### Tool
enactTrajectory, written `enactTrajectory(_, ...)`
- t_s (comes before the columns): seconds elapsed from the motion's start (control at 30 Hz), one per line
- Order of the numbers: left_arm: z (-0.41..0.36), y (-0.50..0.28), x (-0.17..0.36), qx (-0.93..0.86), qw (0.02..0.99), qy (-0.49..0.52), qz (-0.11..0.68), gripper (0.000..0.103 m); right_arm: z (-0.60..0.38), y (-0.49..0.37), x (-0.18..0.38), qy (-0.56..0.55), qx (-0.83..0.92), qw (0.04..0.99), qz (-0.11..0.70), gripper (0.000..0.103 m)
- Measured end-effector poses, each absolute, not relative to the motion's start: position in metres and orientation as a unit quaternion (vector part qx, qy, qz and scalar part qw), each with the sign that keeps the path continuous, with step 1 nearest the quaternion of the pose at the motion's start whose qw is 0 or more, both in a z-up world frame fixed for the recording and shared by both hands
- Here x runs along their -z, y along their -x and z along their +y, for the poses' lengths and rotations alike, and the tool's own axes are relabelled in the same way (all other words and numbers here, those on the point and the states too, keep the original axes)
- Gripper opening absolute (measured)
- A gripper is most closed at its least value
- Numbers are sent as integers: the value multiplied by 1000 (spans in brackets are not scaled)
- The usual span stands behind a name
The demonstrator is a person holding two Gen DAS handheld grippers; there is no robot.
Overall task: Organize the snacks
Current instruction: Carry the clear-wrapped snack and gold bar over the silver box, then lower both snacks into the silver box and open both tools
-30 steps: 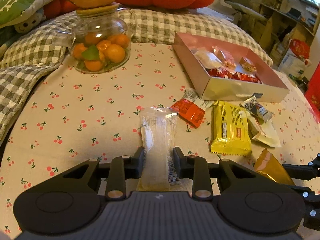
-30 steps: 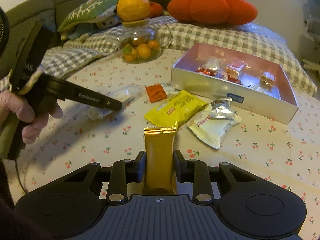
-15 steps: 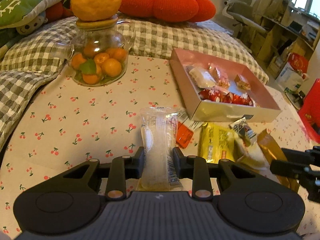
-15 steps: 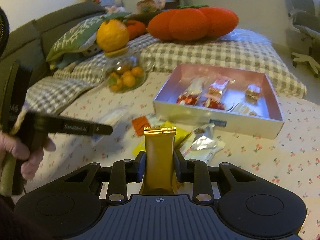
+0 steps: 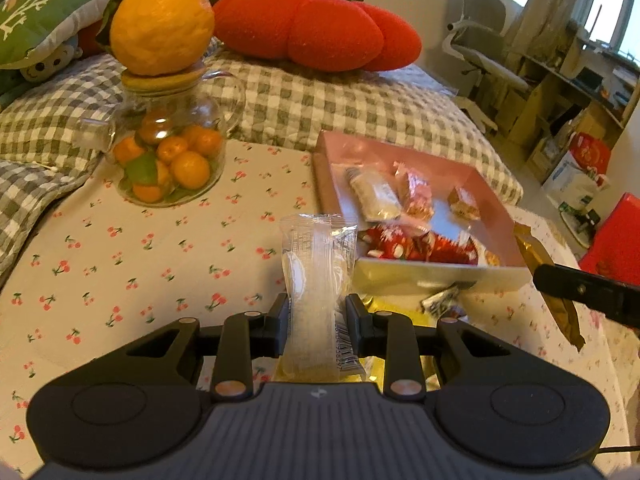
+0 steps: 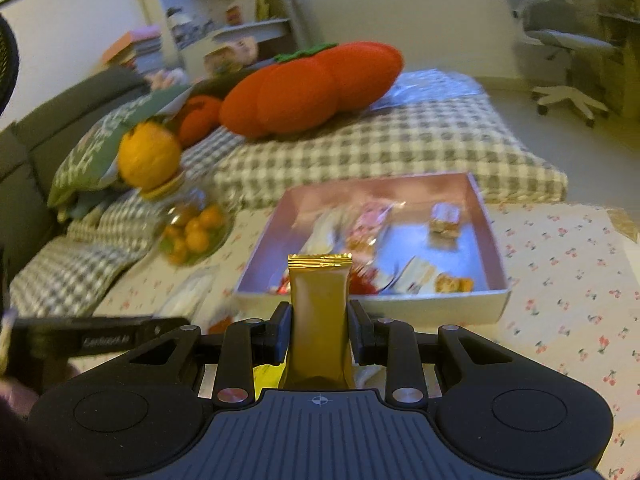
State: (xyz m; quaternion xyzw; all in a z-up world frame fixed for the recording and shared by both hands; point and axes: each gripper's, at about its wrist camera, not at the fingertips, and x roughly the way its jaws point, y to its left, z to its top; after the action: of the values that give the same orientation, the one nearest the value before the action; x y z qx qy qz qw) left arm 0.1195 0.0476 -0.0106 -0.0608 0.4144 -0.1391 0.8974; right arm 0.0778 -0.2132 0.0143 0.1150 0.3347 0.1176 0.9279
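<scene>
- Left tongs (image 5: 318,314) clenched on the clear-wrapped snack (image 5: 316,284), held short of the pink box's (image 5: 436,276) near wall; slippery film could slide free.
- Right tongs (image 6: 320,330) grip the gold packet (image 6: 319,312), also before that wall; both converging on the box risks collision.

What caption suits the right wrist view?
Right gripper holds a gold snack packet upright before the pink box of snacks.
</scene>
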Motion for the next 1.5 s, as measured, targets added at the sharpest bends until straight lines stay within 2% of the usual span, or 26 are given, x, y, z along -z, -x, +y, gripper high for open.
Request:
enactTrajectory(0.53, -2, -162, 5, 138, 901, 54, 408, 27, -278, -140, 9, -214, -56, 913, 342, 28)
enactTrajectory(1.07, -54, -215, 12, 143, 897, 39, 416, 27, -299, -180, 35, -222, -42, 906, 357, 28)
enactTrajectory(1.17, -62, -222, 16, 141, 896, 36, 420, 27, -299, -183, 37, -219, -39, 907, 359, 33)
enactTrajectory(1.37, -71, -236, 22, 135, 893, 39, 428, 27, -303, -187, 37, -227, -42, 904, 359, 33)
enactTrajectory(1.5, -76, -243, 24, 132, 893, 36, 430, 27, -309, -188, 38, -239, -38, 901, 360, 38)
